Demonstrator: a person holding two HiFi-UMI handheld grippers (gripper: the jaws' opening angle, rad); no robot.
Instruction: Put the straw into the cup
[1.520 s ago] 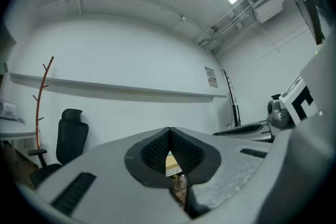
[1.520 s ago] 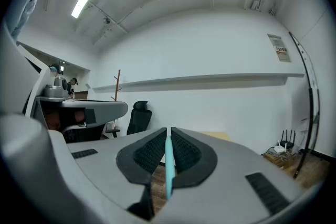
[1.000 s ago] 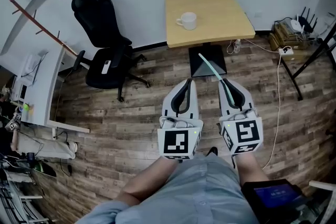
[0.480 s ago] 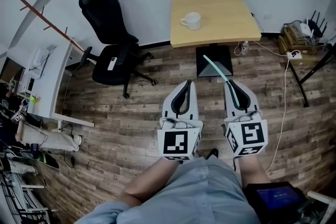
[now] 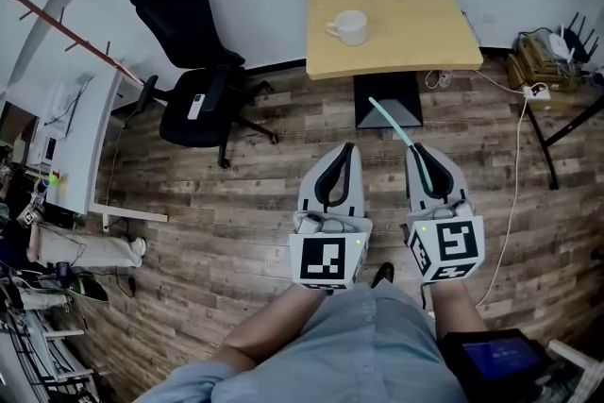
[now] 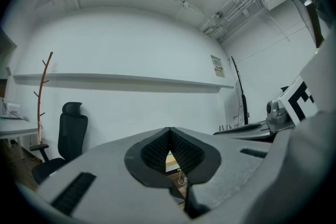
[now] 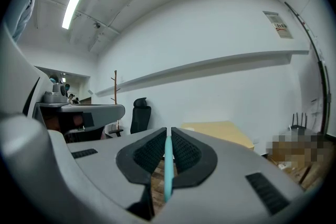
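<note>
**Straw in the tongs, cup yet to be reached**

Pale teal straw (image 5: 394, 127) pinched in the right tongs (image 5: 422, 149), ribbed pads shut on either side of it, most of its length sticking out ahead. Long axis in line with the tongs, free tip pointing forward and a little to the left, roughly toward the near edge of the tabletop (image 5: 420, 9). Hanging over the wooden floor (image 5: 245, 193), well apart from the white cup (image 5: 350, 26) standing on that tabletop. Left tongs (image 5: 347, 149) just beside, closed together on nothing.

Probably best done by closing in on the tabletop first, then tilting the right tongs to bring the free tip down over the cup's mouth before lowering. Worth a firm pinch: thin, smooth, likely to swivel. Left tongs free to steady the cup.
</note>
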